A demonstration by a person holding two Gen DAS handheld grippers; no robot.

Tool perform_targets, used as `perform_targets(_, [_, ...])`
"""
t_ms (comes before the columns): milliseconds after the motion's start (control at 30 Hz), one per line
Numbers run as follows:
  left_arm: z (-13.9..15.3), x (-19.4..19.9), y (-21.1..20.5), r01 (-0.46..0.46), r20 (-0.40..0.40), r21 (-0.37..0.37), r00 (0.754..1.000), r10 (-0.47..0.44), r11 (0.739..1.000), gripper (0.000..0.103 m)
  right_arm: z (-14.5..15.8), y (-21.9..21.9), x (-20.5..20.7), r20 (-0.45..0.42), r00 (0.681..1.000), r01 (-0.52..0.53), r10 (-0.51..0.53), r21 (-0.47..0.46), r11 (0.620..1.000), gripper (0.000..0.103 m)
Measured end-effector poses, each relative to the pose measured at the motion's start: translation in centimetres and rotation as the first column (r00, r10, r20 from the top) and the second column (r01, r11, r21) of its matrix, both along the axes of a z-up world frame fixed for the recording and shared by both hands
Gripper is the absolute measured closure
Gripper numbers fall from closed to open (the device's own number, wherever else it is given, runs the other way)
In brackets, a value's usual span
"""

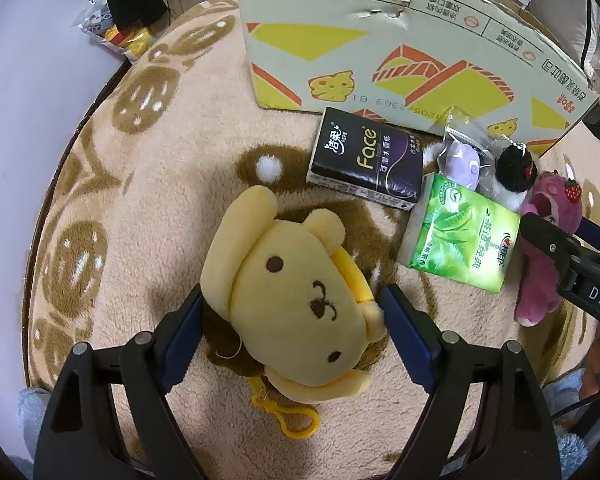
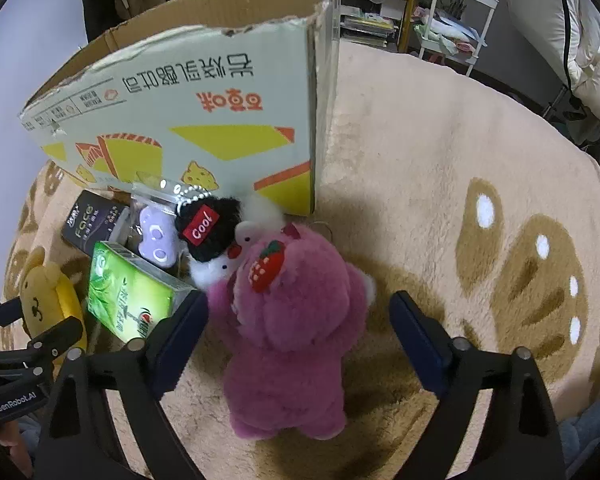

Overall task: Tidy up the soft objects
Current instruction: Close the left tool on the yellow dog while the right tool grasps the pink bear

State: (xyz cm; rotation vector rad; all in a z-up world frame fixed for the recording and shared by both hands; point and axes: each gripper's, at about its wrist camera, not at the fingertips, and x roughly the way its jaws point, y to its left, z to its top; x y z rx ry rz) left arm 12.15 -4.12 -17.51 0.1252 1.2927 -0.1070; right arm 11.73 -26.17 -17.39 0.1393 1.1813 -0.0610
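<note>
Plush rug (image 1: 172, 200): carries every item, all outside the box (image 1: 380, 40).
Left tool (image 1: 292, 316): wide, straddling the yellow dog (image 1: 292, 292); left pad seems to touch its ear, right pad just beside; no firm grip yet.
Right tool (image 2: 300, 320): wide, astride the pink bear (image 2: 292, 320); left pad at its arm, right pad apart.
Beside box: black tissues (image 1: 368, 164), green tissues (image 1: 460, 236), purple charm (image 1: 464, 164) in a bag, black-capped toy (image 2: 216, 236), all near each other.
Done: nothing seen packed; box interior hidden.
Left: probably closing on both toys, lifting, dropping into the box, then the rest.
</note>
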Motion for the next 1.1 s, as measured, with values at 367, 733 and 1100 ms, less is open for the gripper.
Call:
perform_targets(367, [0.0, -0.2, -0.3, 0.009, 0.008, 0.008, 1.000, -0.009, 1.000, 0.025, -0.5, 0.6, -0.1, -0.018, 1.000, -0.020, 0.021, 0.033, 0.999, 0.024])
perform_targets(733, [0.3, -0.4, 0.2, -0.008, 0.039, -0.025, 0.999, 0.009, 1.000, 0.027, -0.1, 0.7, -0.4, 0.000, 0.999, -0.033, 0.033, 0.021, 0.999, 0.029])
perform_targets(1100, [1.4, -1.0, 0.6, -0.025, 0.089, -0.053, 0.996, 0.030, 0.998, 0.042, 1.9, 0.4, -1.2, 0.056, 0.998, -0.001, 0.000, 0.017, 1.000, 0.031])
